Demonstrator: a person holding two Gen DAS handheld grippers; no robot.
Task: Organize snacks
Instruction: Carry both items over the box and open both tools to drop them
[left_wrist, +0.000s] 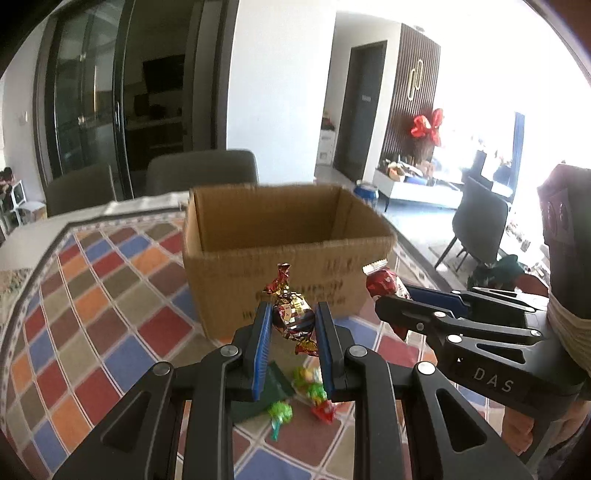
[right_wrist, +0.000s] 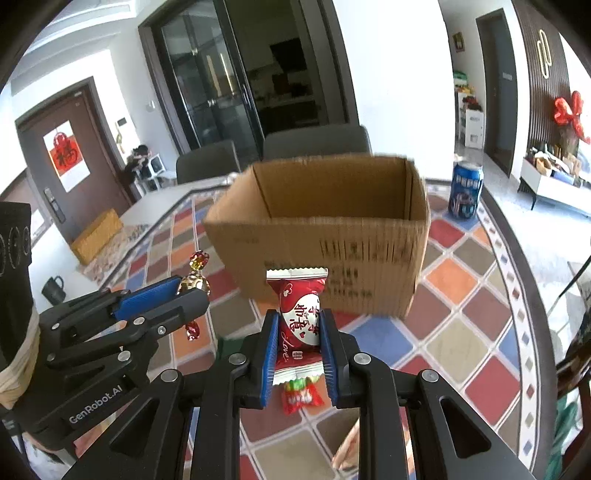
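My left gripper (left_wrist: 293, 321) is shut on a twist-wrapped candy in dark red and gold foil (left_wrist: 291, 314), held above the table in front of an open cardboard box (left_wrist: 280, 266). My right gripper (right_wrist: 297, 332) is shut on a red and white snack packet (right_wrist: 299, 325), also in front of the box (right_wrist: 332, 258). Each gripper shows in the other's view: the right one (left_wrist: 384, 291) with its red packet (left_wrist: 382, 282), the left one (right_wrist: 188, 291) with its foil candy (right_wrist: 195, 280). The inside of the box that I can see is bare.
Loose green and red candies (left_wrist: 303, 398) and a dark green packet (left_wrist: 258, 402) lie on the chequered tablecloth (left_wrist: 92, 314) below the grippers. A red candy (right_wrist: 301, 395) lies under the right gripper. A blue can (right_wrist: 466, 192) stands right of the box. Chairs stand behind the table.
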